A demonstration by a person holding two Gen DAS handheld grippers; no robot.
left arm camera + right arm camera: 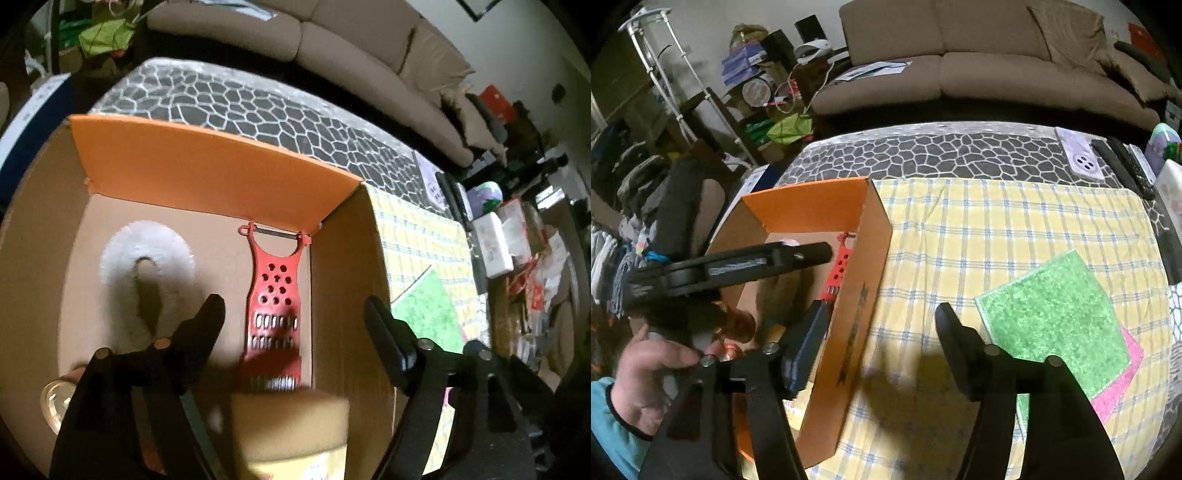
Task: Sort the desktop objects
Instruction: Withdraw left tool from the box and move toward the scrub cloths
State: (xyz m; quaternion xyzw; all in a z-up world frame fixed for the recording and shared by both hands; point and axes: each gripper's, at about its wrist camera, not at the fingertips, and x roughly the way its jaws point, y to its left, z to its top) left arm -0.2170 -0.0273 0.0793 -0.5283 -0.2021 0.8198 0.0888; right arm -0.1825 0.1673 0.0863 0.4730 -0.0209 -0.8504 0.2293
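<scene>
Left tongs (295, 310): spread, holding nothing, hanging over the box (343, 280) interior.
Right tongs (882, 314): spread, holding nothing, straddling the box's right wall.
Box: open-topped, on the worktop's left part; its orange far wall stands upright.
Grater (275, 306): red, flat on the box floor along the right wall.
Brush (147, 254): white, fluffy, left of the grater, apart from it.
Sponge (291, 424): yellow, at the near edge.
Cloth (997, 236): checked, bare between the box and the green pad (1052, 317).

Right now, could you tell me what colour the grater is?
Red; the grater shows best in the left wrist view.
</scene>
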